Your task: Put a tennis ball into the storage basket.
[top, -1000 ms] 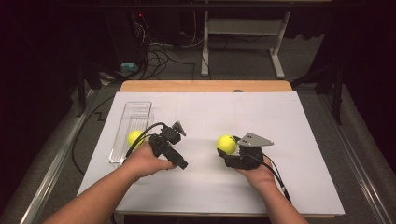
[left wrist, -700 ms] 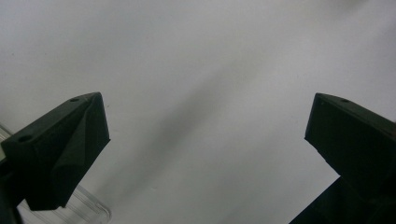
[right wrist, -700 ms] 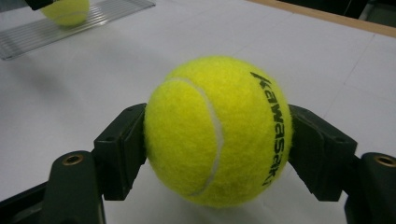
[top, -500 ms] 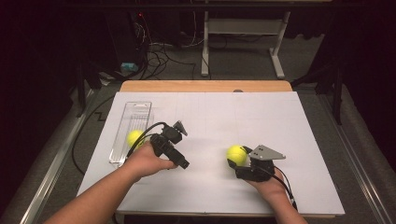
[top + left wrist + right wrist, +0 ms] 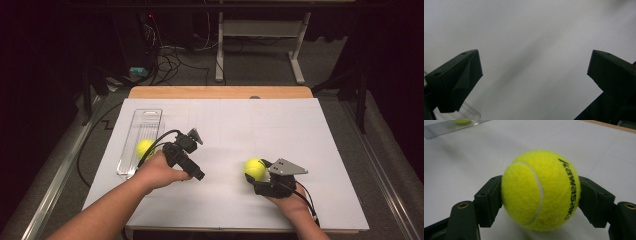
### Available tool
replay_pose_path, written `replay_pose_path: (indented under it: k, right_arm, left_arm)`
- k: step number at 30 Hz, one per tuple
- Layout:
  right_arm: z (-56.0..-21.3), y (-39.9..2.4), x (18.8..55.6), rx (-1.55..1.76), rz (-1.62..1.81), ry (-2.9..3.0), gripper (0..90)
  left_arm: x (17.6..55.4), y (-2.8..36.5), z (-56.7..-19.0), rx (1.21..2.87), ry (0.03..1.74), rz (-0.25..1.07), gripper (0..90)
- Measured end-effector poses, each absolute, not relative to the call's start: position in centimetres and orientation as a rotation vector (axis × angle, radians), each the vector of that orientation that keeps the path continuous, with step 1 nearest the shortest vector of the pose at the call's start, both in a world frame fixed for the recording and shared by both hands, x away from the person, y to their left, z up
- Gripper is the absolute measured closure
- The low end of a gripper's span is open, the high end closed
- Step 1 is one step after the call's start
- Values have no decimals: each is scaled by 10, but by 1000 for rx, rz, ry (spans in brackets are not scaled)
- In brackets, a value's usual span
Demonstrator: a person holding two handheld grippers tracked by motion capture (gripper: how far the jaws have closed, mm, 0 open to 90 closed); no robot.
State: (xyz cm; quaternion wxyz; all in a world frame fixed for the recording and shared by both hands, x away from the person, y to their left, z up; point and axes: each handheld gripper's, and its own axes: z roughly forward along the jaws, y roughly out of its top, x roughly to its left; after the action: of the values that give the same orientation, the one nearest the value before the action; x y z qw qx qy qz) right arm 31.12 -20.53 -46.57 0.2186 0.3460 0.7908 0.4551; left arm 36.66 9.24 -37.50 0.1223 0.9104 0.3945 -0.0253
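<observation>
My right gripper (image 5: 256,176) is shut on a yellow tennis ball (image 5: 254,167) low over the white table, right of centre. In the right gripper view both pads squeeze the ball (image 5: 540,190) at its sides. A second yellow ball (image 5: 144,147) lies in a clear plastic tray (image 5: 146,122) at the left. My left gripper (image 5: 193,168) is held just right of that tray, and in the left gripper view it (image 5: 534,65) stands wide open over bare table with nothing between its fingers (image 5: 461,75). A corner of the tray (image 5: 467,113) shows at the bottom left there.
The white sheet (image 5: 300,130) covers a wooden table whose far edge (image 5: 220,92) is bare. In the right gripper view the tray (image 5: 449,127) with its ball (image 5: 461,121) lies far off at the top left. Cables and a desk frame stand on the dark floor beyond.
My right hand has carried the ball a little to the right and toward the near edge, slightly lower. The left hand and the ball in the tray have stayed put.
</observation>
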Motion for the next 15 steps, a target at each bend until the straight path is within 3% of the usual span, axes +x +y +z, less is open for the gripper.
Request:
replay_pose_path:
  k: [15]
  right_arm:
    - [-468,-189,305,903,1288,2227,266]
  left_arm:
    - [366,82,-362,2652,1128,-56,6]
